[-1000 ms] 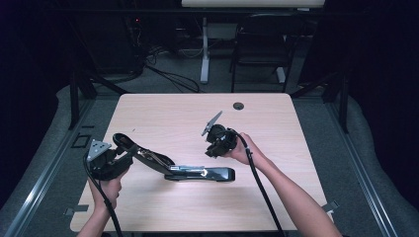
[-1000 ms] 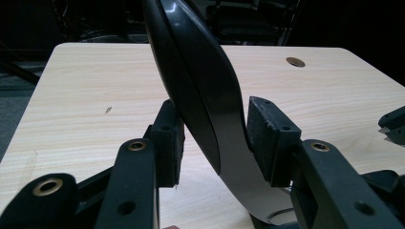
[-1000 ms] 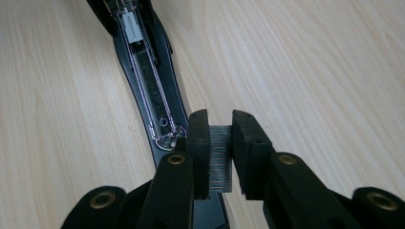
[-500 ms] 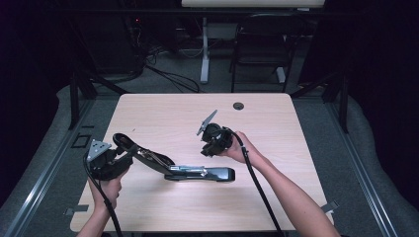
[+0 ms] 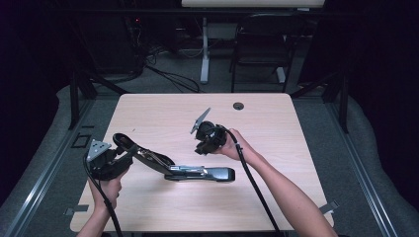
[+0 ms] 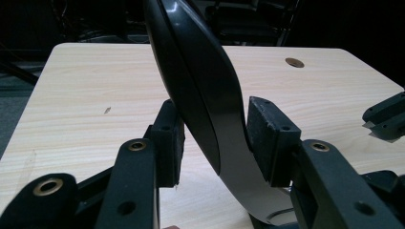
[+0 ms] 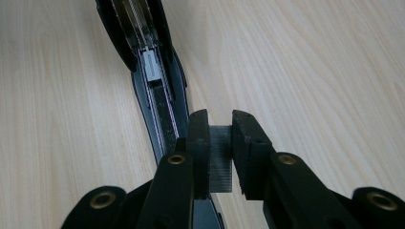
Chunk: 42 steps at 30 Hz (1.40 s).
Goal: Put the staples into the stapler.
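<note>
A black stapler (image 5: 200, 173) lies open on the wooden table, its base flat and its top cover (image 5: 129, 144) swung up to the left. My left gripper (image 5: 120, 154) is shut on that cover; in the left gripper view the curved black cover (image 6: 200, 86) stands between both pads (image 6: 267, 138). My right gripper (image 5: 201, 147) hovers just above the stapler's middle. It is shut on a grey strip of staples (image 7: 220, 160), held right beside the open staple channel (image 7: 157, 95), where a metal pusher shows.
A round cable hole (image 5: 238, 105) sits near the table's far edge. Bare wood lies around the stapler on all sides. Beyond the table stand a chair and floor cables in the dark. The right gripper's tips (image 6: 387, 117) show at the left gripper view's right edge.
My right gripper has edged slightly left over the stapler with the staple strip still in it. The left gripper and the cover have stayed put.
</note>
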Available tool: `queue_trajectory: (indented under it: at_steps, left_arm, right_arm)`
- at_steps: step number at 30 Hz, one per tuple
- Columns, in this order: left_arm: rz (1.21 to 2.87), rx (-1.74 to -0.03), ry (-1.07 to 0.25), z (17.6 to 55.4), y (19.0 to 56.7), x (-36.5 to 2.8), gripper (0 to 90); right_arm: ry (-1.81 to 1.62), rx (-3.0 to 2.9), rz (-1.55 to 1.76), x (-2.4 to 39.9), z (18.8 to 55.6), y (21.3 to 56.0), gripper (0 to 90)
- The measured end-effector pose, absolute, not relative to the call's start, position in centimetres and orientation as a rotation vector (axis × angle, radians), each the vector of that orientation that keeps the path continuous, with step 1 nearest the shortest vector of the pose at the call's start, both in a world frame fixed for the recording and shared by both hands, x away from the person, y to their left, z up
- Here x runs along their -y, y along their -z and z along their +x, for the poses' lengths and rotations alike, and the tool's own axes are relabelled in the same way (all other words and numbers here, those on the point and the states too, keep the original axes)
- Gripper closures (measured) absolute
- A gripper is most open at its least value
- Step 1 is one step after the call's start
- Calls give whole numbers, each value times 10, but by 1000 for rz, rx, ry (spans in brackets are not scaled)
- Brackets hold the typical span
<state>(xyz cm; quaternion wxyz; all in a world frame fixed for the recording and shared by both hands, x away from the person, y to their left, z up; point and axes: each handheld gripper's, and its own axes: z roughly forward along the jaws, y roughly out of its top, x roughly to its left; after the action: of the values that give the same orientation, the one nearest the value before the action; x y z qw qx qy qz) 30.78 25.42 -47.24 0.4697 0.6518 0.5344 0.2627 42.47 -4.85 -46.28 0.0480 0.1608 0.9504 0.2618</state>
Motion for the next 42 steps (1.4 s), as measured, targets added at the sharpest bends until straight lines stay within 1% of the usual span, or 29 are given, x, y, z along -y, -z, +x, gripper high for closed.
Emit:
queue_trajectory:
  at_steps: [13, 21, 42]
  left_arm:
    - [1594, -1313, -646, 308, 473, -254, 585]
    - [1595, -1312, -643, 308, 473, -254, 585]
    - [1590, -1313, -643, 309, 472, -254, 587]
  right_arm:
    - [-803, -2919, 406, 34, 426, 459, 784]
    - [-802, -2964, 352, 27, 429, 467, 784]
    - [-752, -3075, 202, 18, 424, 489, 784]
